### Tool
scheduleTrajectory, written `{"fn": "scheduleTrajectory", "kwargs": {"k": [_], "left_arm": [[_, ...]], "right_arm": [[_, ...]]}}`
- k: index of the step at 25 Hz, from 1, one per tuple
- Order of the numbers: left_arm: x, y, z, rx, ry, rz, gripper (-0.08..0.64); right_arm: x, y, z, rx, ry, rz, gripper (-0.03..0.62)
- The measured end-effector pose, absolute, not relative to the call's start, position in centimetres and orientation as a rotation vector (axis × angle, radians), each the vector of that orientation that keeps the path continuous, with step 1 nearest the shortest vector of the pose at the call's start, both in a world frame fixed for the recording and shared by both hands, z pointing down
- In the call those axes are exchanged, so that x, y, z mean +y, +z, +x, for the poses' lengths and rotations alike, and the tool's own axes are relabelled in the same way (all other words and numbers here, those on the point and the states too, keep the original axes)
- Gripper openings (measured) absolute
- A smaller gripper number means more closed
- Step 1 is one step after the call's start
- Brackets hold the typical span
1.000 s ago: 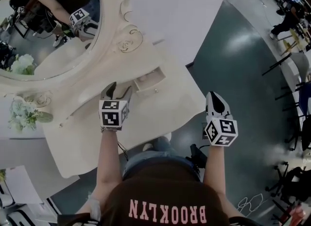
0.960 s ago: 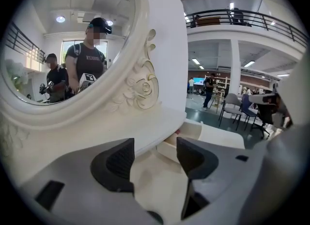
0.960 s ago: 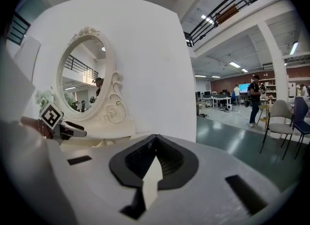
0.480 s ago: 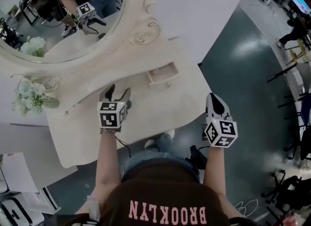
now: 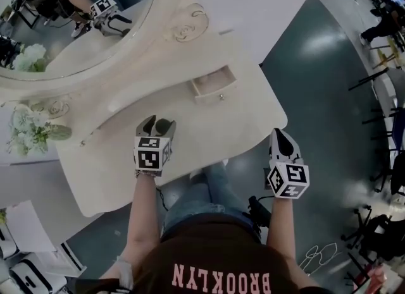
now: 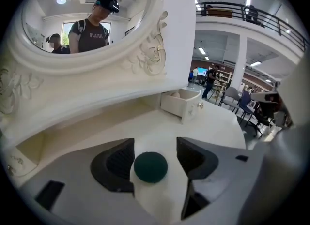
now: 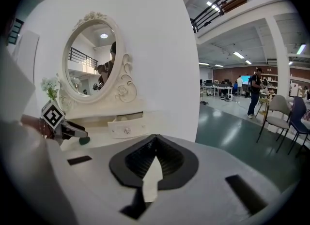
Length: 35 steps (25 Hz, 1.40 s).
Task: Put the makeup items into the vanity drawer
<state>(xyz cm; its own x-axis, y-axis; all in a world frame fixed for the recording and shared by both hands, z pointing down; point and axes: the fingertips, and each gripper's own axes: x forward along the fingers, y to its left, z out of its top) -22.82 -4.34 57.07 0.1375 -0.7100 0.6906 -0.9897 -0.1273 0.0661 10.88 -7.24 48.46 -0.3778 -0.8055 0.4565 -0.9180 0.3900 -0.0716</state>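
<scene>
A dark green round makeup sponge lies on the cream vanity table. My left gripper hangs low over it, jaws open on either side, and the pads are not pressing on it. The right gripper view shows the same sponge by the left gripper's tips. The small vanity drawer stands pulled open behind and to the right, with a pale rounded thing just showing inside. My right gripper is shut and empty, off the table's right front corner, over the floor.
An oval mirror in a carved frame rises at the table's back. White flowers stand at the left end. Dark floor lies to the right, with chairs and people far off. Paper and bags sit at lower left.
Both grippers have sunk lower and drawn back toward the table's front, away from the drawer. The left jaws stay open, the right stay shut.
</scene>
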Motion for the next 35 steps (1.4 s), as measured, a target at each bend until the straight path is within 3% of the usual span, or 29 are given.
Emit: {"fn": "scheduleTrajectory", "kwargs": {"k": [12, 13, 15, 35], "left_arm": [[-2.7, 61.1, -23.1, -1.624, 0.840, 1.841, 0.237], [-2.7, 61.1, -23.5, -1.643, 0.861, 1.842, 0.209], [-2.7, 61.0, -24.3, -1.685, 0.902, 1.841, 0.041], [-7.5, 51.1, -21.8, -1.730, 0.668, 2.087, 0.040]], "right_arm": [[-5.5, 51.7, 10.6, -2.245, 0.497, 1.453, -0.003], [-5.5, 51.6, 10.5, -2.246, 0.494, 1.451, -0.003], [-5.5, 51.4, 10.2, -2.249, 0.486, 1.451, -0.002], [-6.4, 44.9, 10.4, -2.325, 0.316, 1.583, -0.002]]}}
